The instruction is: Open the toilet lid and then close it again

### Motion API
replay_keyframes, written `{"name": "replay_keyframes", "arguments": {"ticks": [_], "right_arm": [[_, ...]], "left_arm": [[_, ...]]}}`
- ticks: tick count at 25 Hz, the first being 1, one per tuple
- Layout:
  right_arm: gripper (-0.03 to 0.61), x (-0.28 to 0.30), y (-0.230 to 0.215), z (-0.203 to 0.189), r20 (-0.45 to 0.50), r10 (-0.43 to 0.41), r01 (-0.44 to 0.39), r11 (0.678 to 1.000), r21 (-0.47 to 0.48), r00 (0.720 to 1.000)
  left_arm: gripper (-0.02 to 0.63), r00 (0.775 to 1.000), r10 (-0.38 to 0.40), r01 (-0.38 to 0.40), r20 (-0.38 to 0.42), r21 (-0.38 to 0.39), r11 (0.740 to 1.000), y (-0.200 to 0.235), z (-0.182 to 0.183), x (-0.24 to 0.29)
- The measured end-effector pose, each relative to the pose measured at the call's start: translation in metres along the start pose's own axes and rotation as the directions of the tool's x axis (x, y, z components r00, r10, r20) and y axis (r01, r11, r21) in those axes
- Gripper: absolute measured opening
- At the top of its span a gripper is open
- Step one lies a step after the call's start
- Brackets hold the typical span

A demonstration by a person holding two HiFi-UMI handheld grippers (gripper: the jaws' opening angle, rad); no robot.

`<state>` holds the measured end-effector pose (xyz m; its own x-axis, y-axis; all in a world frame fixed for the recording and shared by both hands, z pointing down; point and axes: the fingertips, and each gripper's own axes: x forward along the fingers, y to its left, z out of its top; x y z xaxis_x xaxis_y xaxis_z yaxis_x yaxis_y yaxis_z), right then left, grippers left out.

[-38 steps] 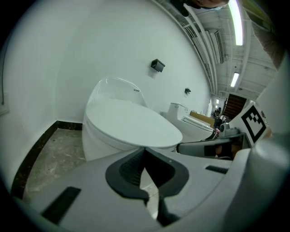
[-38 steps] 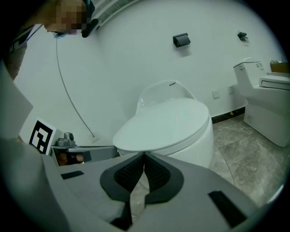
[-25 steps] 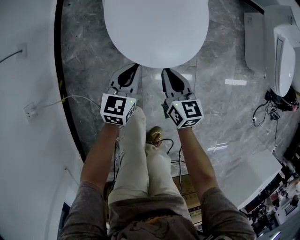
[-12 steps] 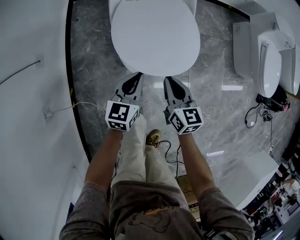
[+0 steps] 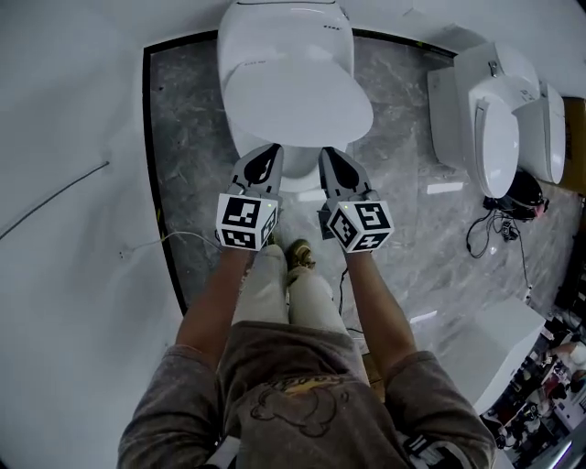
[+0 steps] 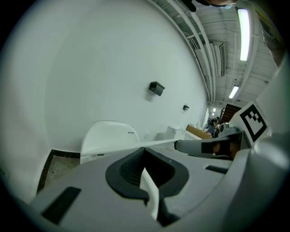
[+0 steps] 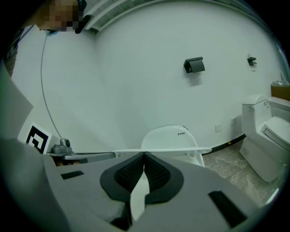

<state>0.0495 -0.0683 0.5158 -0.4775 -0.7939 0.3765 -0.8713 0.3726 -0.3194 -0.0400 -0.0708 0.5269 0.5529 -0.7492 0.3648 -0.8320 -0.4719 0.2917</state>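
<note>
Toilet lid (image 5: 298, 92) is partway up. A second ago it sat lower and filled the top of the head view. Now its front edge has risen with your hands, and the bowl rim (image 5: 300, 176) shows beneath it. Both gripper views catch that edge as a thin white line straight across the jaw tips, with the toilet's rear housing (image 5: 286, 27) behind.

Your left gripper (image 5: 267, 151) and right gripper (image 5: 328, 154) are both clenched, with nothing pinched between the jaws. They look to be carrying the lid on their tips rather than gripping it, though the exact contact is hard to tell. I judge the opening half is under way, with the swing back against the housing yet to come.

Room is fair. The white wall (image 5: 64, 137) and its dark skirting (image 5: 151, 137) run close on your left. A second toilet (image 5: 499, 128) stands well apart on your right, with cables (image 5: 490, 234) on the marble floor (image 5: 403, 183) beside it.
</note>
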Motion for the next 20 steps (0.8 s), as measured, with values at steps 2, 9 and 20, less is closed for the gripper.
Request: {"name": "replay_keyframes", "arguments": {"ticks": [2, 9, 20], "right_arm": [[0.026, 0.006, -0.002, 0.016, -0.007, -0.004, 0.004, 1.000, 0.008, 1.000], [0.026, 0.028, -0.003, 0.059, -0.023, 0.030, -0.031, 0.999, -0.009, 0.999], [0.026, 0.078, -0.016, 0.133, -0.019, 0.115, -0.116, 0.992, -0.052, 0.993]], "left_arm": [[0.009, 1.000, -0.004, 0.004, -0.002, -0.006, 1.000, 0.003, 0.015, 0.006], [0.009, 0.999, 0.033, -0.033, -0.009, -0.014, 0.999, 0.016, 0.055, 0.025], [0.009, 0.992, 0.123, -0.123, -0.009, -0.021, 0.992, 0.044, 0.125, 0.070]]}}
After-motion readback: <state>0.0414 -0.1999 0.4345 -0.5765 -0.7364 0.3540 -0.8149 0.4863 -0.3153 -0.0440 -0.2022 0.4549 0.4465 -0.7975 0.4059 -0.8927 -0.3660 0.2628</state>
